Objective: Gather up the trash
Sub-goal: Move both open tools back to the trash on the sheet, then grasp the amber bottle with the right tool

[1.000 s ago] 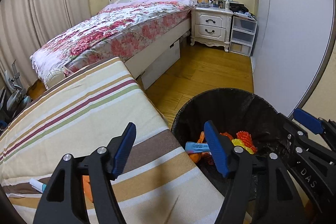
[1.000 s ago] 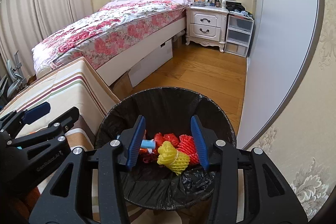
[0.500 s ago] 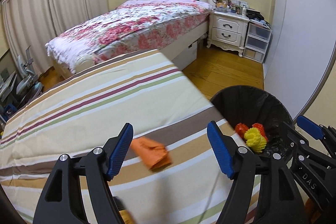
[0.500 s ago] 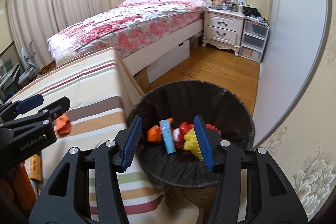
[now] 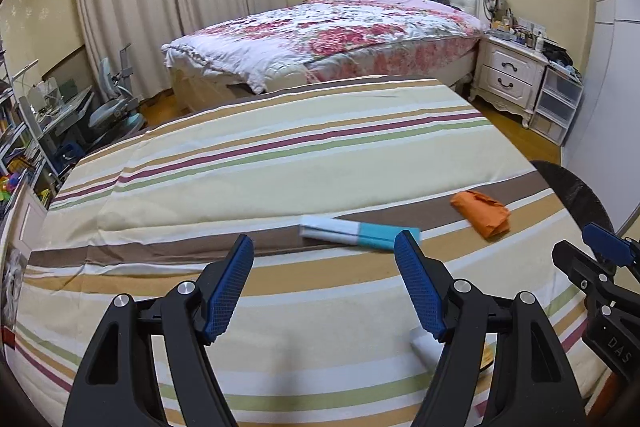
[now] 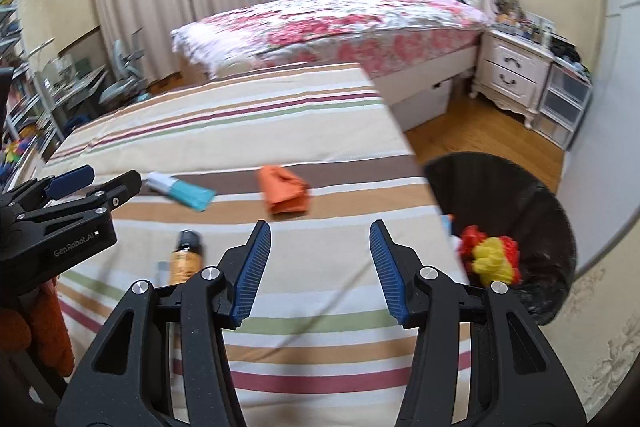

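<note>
A: Both tongs have swung away from the black bin (image 6: 520,203) and back over the striped bench (image 5: 280,155); half a second ago the right pair looked straight into the bin.

B: And they carry nothing?

A: Nothing. The left tongs (image 5: 324,287) are spread wide and empty, and so are the right tongs (image 6: 316,267).

B: What trash is left?

A: A white-and-teal tube (image 5: 358,231) lies flat on the brown stripe just ahead of the left tongs. An orange crumpled wrapper (image 5: 482,213) sits further toward the bin side. In the right view a small orange bottle (image 6: 185,259) lies close in. A white piece (image 5: 426,345) shows under the left tongs' right finger; I cannot tell what it is.

B: So which first?

A: I'd judge the tube for the left tongs. Come down across its narrow width, not along its length, and press lightly into the cloth so the lower finger slips beneath. The right tongs are better placed for the wrapper; pinch its raised fold, since it will crush easily.
</note>
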### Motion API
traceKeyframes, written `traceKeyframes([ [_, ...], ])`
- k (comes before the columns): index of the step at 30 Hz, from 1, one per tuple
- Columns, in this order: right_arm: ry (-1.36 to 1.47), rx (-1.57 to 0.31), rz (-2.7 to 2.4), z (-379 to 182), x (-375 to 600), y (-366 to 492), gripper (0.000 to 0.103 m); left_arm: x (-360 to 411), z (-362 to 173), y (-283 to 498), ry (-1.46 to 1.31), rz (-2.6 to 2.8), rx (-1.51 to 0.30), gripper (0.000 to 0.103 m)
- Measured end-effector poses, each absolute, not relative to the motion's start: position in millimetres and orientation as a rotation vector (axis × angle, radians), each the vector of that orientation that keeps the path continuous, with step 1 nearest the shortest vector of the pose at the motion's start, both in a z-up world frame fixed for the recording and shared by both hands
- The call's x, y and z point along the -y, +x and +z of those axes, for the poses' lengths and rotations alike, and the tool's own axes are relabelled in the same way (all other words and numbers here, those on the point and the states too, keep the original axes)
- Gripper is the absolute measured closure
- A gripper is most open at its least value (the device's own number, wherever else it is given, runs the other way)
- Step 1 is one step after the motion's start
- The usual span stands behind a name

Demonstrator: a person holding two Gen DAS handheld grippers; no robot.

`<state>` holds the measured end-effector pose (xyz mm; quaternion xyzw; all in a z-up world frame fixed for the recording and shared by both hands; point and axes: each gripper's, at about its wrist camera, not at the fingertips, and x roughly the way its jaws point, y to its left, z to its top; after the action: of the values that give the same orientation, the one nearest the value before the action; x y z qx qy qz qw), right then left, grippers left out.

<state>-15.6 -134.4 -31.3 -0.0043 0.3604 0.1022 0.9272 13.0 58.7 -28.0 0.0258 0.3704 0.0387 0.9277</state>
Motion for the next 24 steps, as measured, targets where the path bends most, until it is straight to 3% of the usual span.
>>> traceKeyframes([
  [14, -0.142, -0.814, 0.343, -51, 52, -21, 0.055, -118, -48, -7, -0.044, 0.168, -0.801, 0.032],
  [15, -0.147, -0.819, 0.343, -53, 51, -19, 0.056, -120, -50, -9, -0.047, 0.166, -0.802, 0.032],
  [19, -0.160, -0.849, 0.343, -61, 49, -17, 0.077, -120, -54, -9, -0.059, 0.158, -0.816, 0.032],
  [24, -0.167, -0.862, 0.332, -67, 54, -16, 0.080, -112, -58, -8, -0.061, 0.134, -0.832, 0.032],
])
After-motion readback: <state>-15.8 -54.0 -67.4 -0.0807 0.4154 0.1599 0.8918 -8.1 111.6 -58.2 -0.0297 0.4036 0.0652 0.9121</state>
